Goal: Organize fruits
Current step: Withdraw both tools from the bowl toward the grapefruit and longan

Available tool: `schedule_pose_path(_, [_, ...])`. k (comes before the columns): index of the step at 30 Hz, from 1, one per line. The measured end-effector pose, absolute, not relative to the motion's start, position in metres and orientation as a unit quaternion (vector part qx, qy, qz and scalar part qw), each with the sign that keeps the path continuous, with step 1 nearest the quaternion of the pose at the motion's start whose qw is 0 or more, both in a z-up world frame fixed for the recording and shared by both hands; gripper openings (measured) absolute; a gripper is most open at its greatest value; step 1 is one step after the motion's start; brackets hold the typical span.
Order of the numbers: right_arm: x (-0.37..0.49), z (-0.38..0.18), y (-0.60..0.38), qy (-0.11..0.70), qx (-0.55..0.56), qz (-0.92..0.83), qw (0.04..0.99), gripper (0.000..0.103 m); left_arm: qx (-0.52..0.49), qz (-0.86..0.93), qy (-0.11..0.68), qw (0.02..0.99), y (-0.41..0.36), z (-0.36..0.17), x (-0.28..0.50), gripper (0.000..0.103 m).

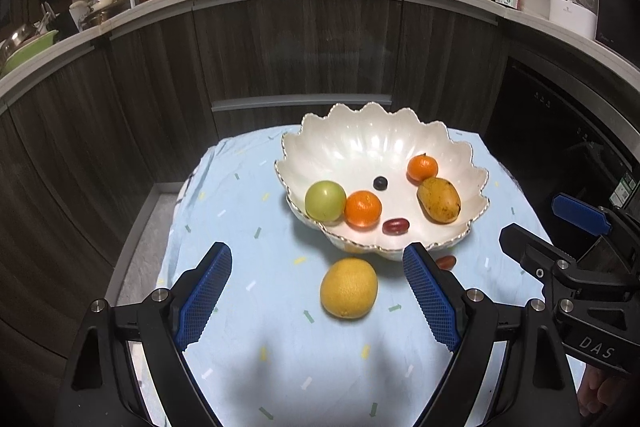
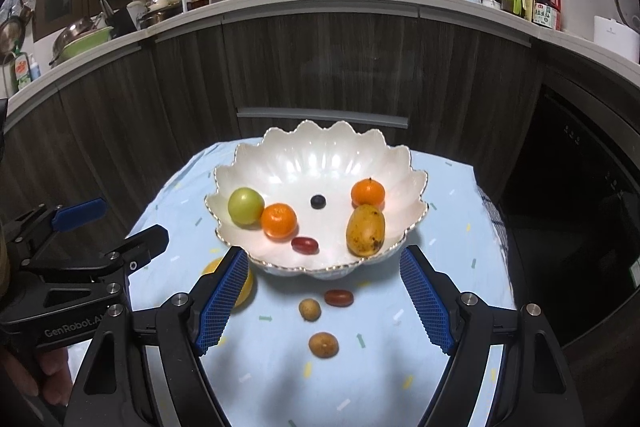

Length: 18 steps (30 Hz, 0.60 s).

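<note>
Fruits sit in and around a big white bowl (image 2: 320, 163) with a wavy rim like flower petals. The bowl stands on my table (image 2: 440, 195), which has a light blue cloth with tiny colored marks.

Inside the bowl I see a round green apple (image 2: 245, 206) on the left. An orange tangerine (image 2: 279, 221) touches it. A second tangerine (image 2: 367, 191) sits on the right, and a yellow mango (image 2: 365, 230) with dark spots leans on it. A tiny dark blueberry (image 2: 318, 201) lies alone in the middle. A small shiny red fruit (image 2: 305, 244) lies near the front rim.

More fruit is on the cloth in front of the bowl. A big yellow lemon (image 1: 349, 287) is on the left side. Another little red fruit (image 2: 338, 297) lies just under the bowl's rim. Two small round brown fruits (image 2: 310, 309) (image 2: 323, 344) sit closer to me, one behind the other.

My left gripper (image 1: 318, 291) has its blue fingers (image 1: 208, 291) spread wide apart, and the lemon lies between them, touching neither. My right gripper (image 2: 322, 301) is spread wide too and holds nothing. The brown fruits and the red one lie between its fingers (image 2: 426, 301).
</note>
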State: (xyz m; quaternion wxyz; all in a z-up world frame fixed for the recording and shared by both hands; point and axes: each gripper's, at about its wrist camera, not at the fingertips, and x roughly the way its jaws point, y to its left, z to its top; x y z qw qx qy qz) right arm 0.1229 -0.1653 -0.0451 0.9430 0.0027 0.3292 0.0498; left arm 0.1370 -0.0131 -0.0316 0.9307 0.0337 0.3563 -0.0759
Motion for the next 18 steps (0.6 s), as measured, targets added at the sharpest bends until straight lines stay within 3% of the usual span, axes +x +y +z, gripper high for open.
schedule_pose_path(18, [0.125,-0.096,-0.178,0.378,0.01,0.042,0.925,0.079,0.042,-0.098,0.384,0.917,-0.03,-0.076,0.141,0.088])
